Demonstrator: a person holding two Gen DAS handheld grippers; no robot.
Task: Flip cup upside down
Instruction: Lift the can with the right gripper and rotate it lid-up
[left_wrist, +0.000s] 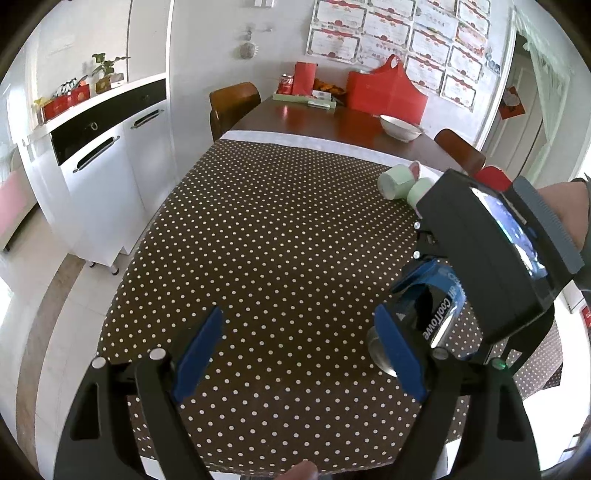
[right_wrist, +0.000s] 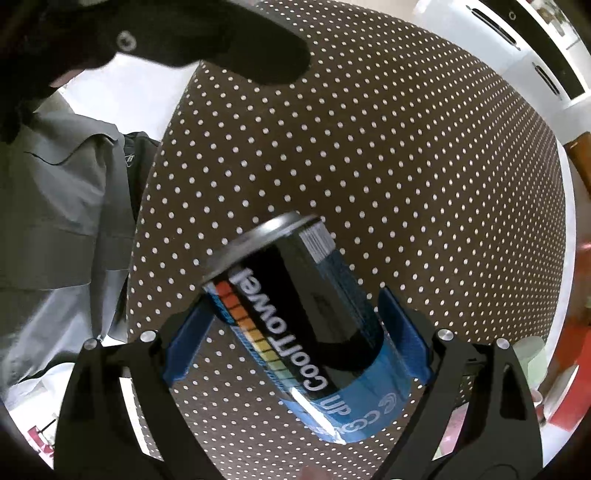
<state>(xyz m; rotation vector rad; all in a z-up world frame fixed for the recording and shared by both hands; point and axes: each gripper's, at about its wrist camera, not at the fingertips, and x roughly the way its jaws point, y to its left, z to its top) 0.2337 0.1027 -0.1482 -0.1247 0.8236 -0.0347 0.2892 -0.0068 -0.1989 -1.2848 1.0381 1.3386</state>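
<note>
The cup (right_wrist: 295, 317) is a black and blue cylinder printed "CoolTowel". My right gripper (right_wrist: 295, 332) is shut on it and holds it tilted above the brown polka-dot tablecloth (right_wrist: 406, 166), one end pointing away from the camera. In the left wrist view the cup (left_wrist: 439, 314) shows under the right gripper's black body, at the right, with a glassy round end (left_wrist: 376, 347) low beside my right blue pad. My left gripper (left_wrist: 299, 354) is open and empty over the cloth (left_wrist: 277, 240).
Two pale green paper cups (left_wrist: 399, 181) lie on their sides at the cloth's far right. A white bowl (left_wrist: 400, 127), a red bag (left_wrist: 388, 92) and a tray stand on the far wooden table. White cabinets (left_wrist: 99, 147) stand at left.
</note>
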